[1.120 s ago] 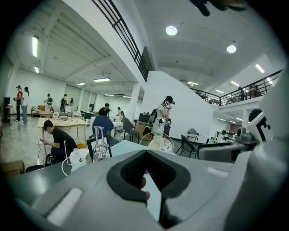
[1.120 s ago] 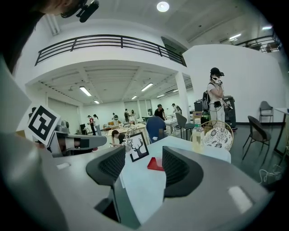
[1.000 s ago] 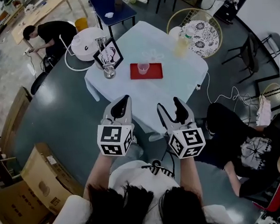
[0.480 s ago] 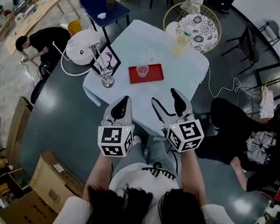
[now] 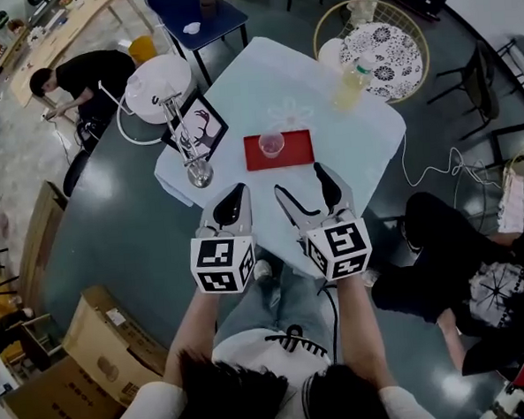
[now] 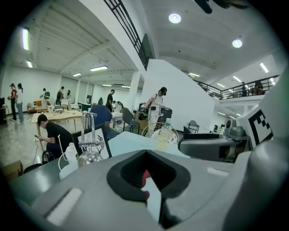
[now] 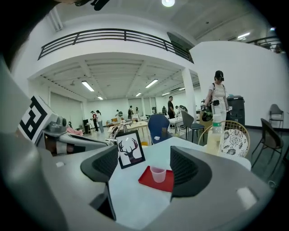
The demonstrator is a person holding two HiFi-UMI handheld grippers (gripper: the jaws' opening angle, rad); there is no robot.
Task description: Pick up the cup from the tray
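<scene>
A small clear cup stands upright at the left end of a red tray on the pale-clothed table. In the right gripper view the cup and tray lie ahead, framed between the jaws. My right gripper is open, its jaws have just been opening, and nothing is between them; it hangs over the table's near edge, short of the tray. My left gripper is shut and empty, beside the right one. A red sliver of the tray shows through the left gripper's pad hollow.
A framed deer picture and a metal stand sit at the table's left. A bottle of yellow drink stands at the far right corner. A person in black sits on the floor right; cardboard boxes lie left.
Both grippers have moved forward and down toward the table's near edge. The right gripper's jaws stand wider apart than before. The left gripper's jaws stay together.
</scene>
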